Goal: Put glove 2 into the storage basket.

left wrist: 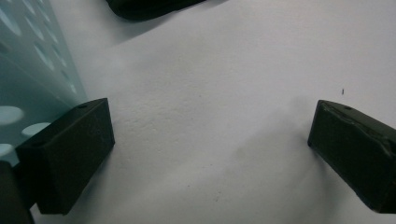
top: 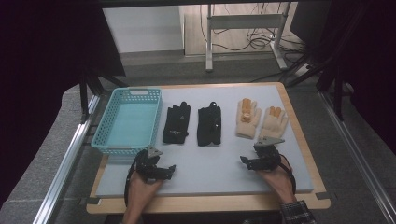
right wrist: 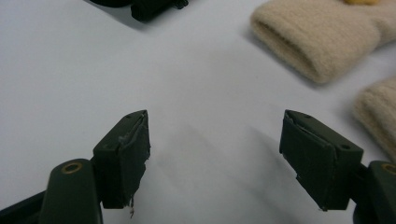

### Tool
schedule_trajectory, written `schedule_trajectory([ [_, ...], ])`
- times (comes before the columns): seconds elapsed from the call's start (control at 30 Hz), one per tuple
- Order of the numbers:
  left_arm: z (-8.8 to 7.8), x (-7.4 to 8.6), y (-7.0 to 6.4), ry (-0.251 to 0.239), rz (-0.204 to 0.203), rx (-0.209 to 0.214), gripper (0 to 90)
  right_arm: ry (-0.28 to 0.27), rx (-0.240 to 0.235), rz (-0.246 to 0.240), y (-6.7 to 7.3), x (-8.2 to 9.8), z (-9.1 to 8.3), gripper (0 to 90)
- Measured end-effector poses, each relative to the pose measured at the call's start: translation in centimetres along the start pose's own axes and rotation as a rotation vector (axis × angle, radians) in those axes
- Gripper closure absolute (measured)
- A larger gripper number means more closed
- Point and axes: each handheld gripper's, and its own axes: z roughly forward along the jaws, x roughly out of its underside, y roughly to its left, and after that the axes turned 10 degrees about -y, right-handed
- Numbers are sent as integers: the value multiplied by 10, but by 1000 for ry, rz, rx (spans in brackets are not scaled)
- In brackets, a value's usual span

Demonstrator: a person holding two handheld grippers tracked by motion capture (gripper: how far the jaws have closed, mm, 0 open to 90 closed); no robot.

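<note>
2 claws low over the table [top: 299, 172]
Left claw [top: 173, 169] and right claw [top: 243, 160] both gape (nothing between), cream gloves [top: 247, 119] upper right.

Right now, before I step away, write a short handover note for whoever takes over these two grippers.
Left gripper: jaws open, nothing between them, low over the mat beside the teal basket.
Right gripper: jaws open, nothing held, just short of the cream gloves.
Things: two black gloves lie mid-mat; two cream gloves lie to their right. All four lie flat and untouched.
Done: nothing moved; basket holds nothing.
Left: probably pick up the gloves and put them in the basket, the nearest cream one first.
</note>
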Motion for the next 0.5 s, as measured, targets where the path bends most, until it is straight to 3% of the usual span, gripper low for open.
schedule_trajectory([
  [0.27,0,0,0,0,0,0,7,-10,-29,10,0,-16,7,244],
  [0.5,0,0,0,0,0,0,7,-29,-63,5,-3,-37,13,308],
])
